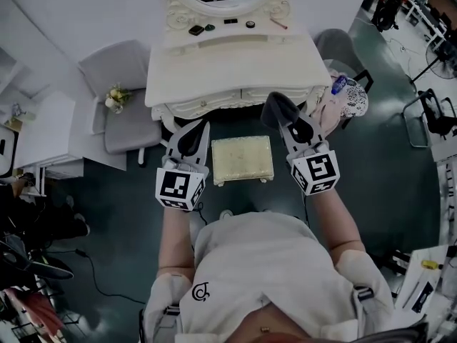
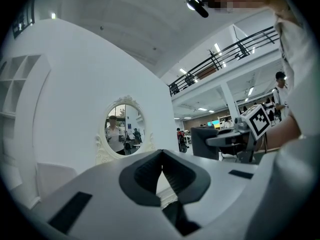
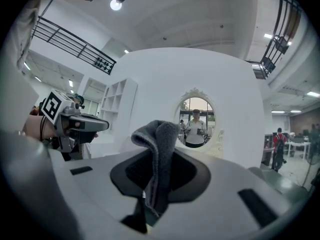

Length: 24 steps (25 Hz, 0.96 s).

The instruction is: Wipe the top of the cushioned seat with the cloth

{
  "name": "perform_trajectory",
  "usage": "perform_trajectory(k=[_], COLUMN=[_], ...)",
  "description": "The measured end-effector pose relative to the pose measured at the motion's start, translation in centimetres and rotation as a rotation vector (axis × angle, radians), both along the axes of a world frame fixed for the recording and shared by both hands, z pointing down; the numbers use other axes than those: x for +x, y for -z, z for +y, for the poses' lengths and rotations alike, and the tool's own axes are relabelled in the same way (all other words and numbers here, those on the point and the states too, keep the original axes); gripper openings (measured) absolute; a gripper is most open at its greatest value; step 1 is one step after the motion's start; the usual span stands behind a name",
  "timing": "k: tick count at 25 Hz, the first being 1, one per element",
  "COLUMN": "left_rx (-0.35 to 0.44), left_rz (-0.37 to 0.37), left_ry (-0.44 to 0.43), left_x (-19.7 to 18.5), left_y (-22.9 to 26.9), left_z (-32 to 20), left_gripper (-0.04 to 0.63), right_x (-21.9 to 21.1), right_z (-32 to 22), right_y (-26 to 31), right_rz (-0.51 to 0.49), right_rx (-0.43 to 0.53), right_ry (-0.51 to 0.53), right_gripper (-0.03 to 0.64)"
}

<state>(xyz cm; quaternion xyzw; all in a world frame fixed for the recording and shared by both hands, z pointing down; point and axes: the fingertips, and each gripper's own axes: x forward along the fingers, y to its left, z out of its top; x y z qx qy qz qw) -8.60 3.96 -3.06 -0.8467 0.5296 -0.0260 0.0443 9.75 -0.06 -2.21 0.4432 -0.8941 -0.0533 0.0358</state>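
Note:
The cushioned seat [image 1: 243, 160] is a small cream stool on the floor in front of the white dressing table [image 1: 228, 66]. My left gripper [image 1: 194, 136] hovers over the stool's left edge, its jaws shut with nothing between them [image 2: 161, 156]. My right gripper [image 1: 293, 126] is held over the stool's right edge, shut on a grey cloth [image 1: 278, 108]. That cloth [image 3: 160, 149] sticks up folded from between the jaws. Both grippers are raised and point at the oval mirror [image 3: 196, 121], not down at the seat. The seat does not show in either gripper view.
A grey chair [image 1: 118, 98] holding a small bunch of flowers [image 1: 114, 97] stands left of the dressing table. Another grey chair [image 1: 339, 48] and a patterned bag [image 1: 344, 100] are at its right. Small items lie on the tabletop [image 1: 214, 27]. A cable [image 1: 100, 277] runs across the dark floor.

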Motion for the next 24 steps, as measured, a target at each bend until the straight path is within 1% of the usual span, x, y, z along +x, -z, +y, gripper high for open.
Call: perform_trajectory(k=[5,18,24], left_rx=[-0.017,-0.042,-0.038], left_rz=[-0.003,-0.005,-0.006], left_ry=[0.01,0.005,-0.002], left_x=[-0.2,-0.3,0.0], left_y=[-0.3,-1.5,-1.3], left_z=[-0.1,-0.2,-0.2], left_gripper=[0.014,0.014,0.014], right_x=[-0.5,-0.6,-1.1], right_z=[0.5,0.7,0.8], right_y=[0.1,-0.5,-0.7], right_rz=[-0.017,-0.032,-0.031], right_rx=[0.006,-0.007,0.001], right_ry=[0.029,0.031,0.04], right_gripper=[0.067,0.067,0.067])
